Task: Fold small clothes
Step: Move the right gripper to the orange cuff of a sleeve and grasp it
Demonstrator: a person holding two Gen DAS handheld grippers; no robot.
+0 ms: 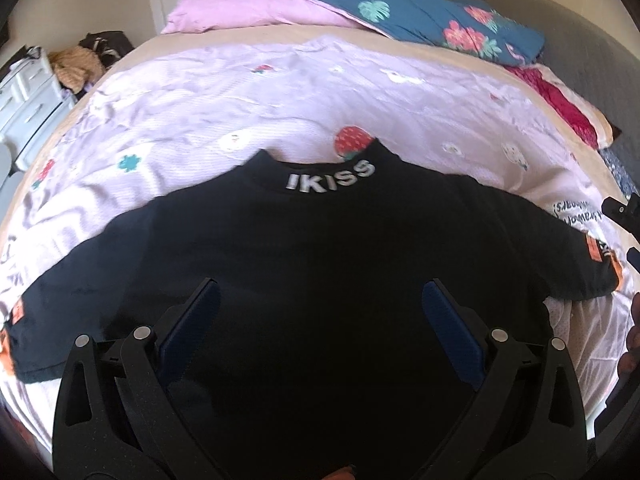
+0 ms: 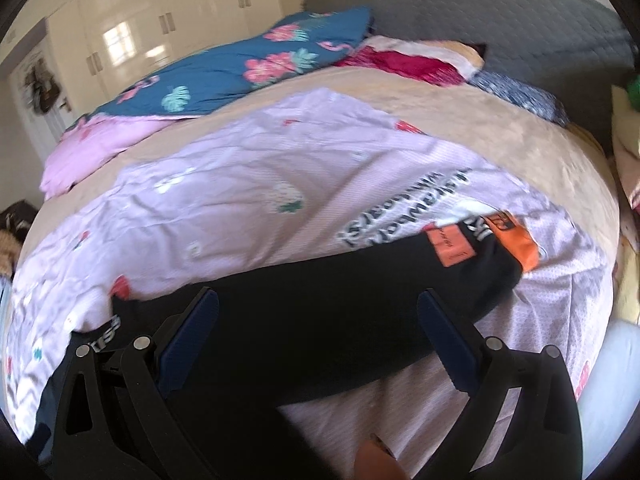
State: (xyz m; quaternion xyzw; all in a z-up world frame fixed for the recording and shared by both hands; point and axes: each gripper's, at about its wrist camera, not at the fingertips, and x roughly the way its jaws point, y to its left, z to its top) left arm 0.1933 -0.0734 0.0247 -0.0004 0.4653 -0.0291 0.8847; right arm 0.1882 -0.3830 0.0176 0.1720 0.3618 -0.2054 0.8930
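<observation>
Left wrist view: small black short-sleeved T-shirt (image 1: pixel 320 248) with silver "IKISS" lettering (image 1: pixel 331 178) on the collar, spread flat on a wrinkled lilac sheet printed with strawberries and flowers (image 1: pixel 192 120). Collar pointing away from the camera toward the far side of the bed, hem nearest the lens; long axis, sleeve to sleeve, running left to right across the frame. Orange patch (image 1: pixel 592 254) on the sleeve at the shirt's right end, another orange tag (image 1: pixel 17 312) at its left end. Left gripper (image 1: pixel 320 304) above the shirt's lower body, jaws spread wide, blue pads facing each other, nothing between them. Beyond the shirt's collar, a pink pillow (image 1: pixel 248 8) and a teal flower-print quilt (image 1: pixel 420 12); far right of the shirt, a red cloth (image 1: pixel 560 104) by a grey padded headboard (image 1: pixel 580 40). Left of the bed, a white drawer unit (image 1: pixel 28 96).

Right wrist view, blurred: same shirt (image 2: pixel 320 320) seen from its right end, sleeve with orange patch (image 2: pixel 452 246) stretching up and to the right, collar lettering (image 2: pixel 108 334) at lower left. Right gripper (image 2: pixel 318 320) over the sleeve and shoulder, jaws likewise wide apart and empty. Beige bedspread (image 2: pixel 480 120) beyond the lilac sheet (image 2: pixel 240 184); cream wardrobe doors (image 2: pixel 140 32) behind the bed.
</observation>
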